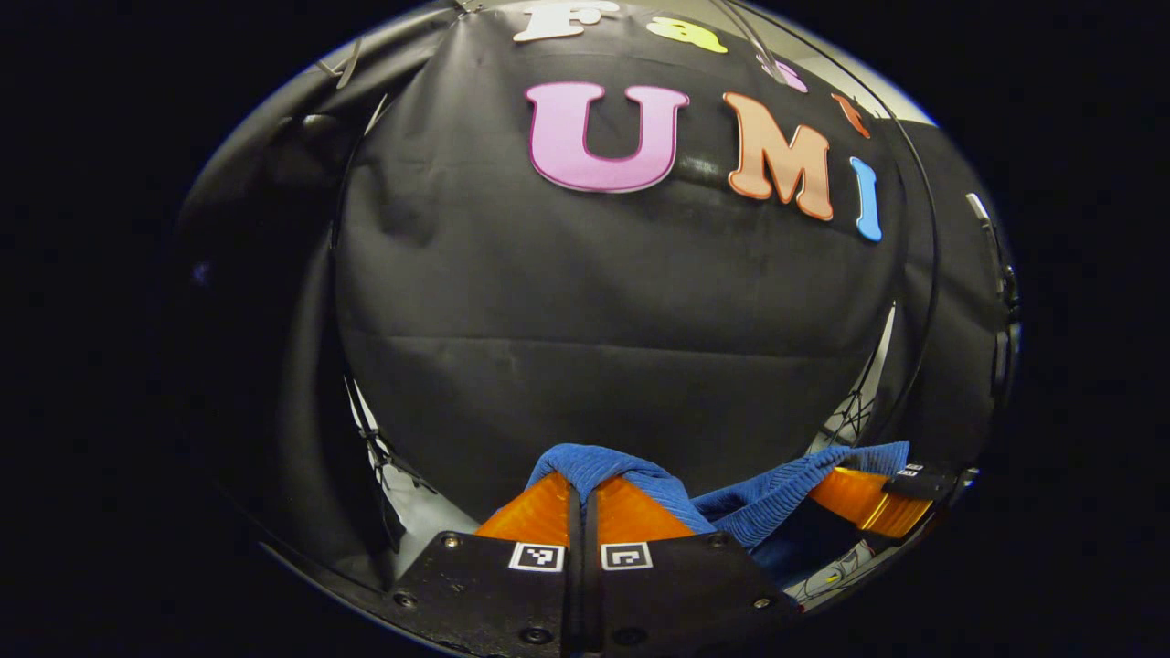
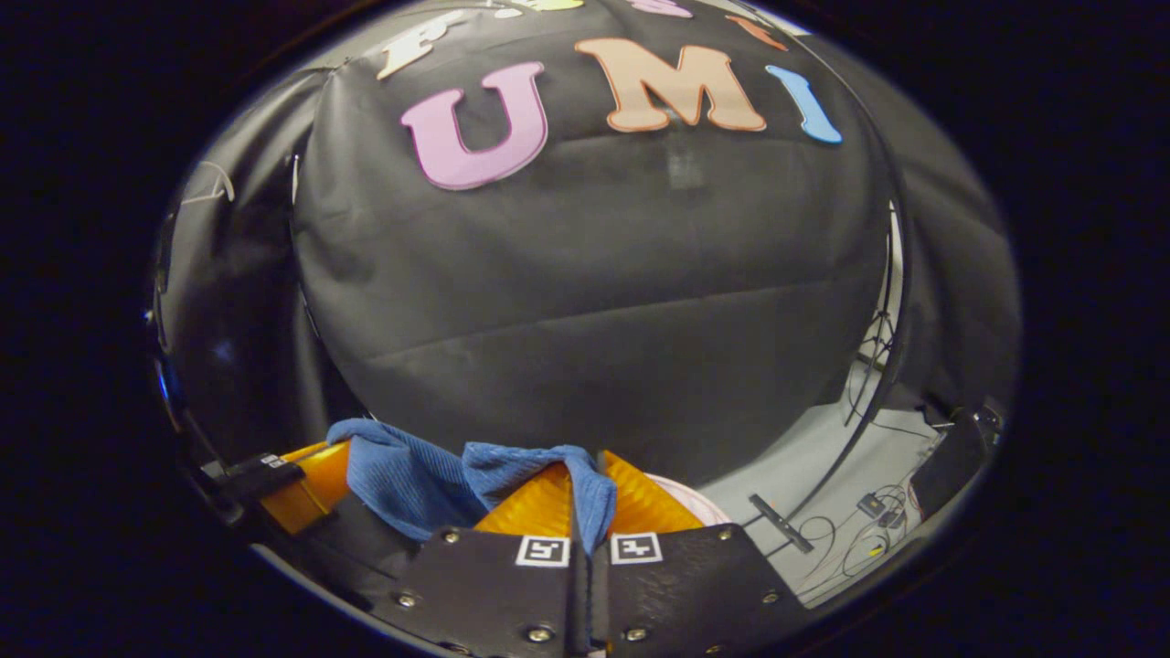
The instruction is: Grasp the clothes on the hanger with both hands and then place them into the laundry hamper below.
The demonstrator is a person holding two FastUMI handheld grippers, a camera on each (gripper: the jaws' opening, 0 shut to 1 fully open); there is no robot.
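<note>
While clamped in both tongs, left tongs [image 1: 581, 498] and right tongs [image 2: 585, 493] pinching the blue garment [image 1: 731, 507] between closed fingers, held stretched between them, clear of the hanger. Likely carried spread for lowering into the hamper, possibly the pale rim [image 2: 699, 501].

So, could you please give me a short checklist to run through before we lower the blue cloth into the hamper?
1. Left gripper shut on the cloth: ok.
2. Right gripper shut on the cloth: ok, fabric sits between its fingers.
3. Cloth spans both grippers, the other gripper close by: ok.
4. Cloth free of the hanger: cannot tell.
5. Hamper below: cannot tell; a pale rim shows past the right fingers.
</note>
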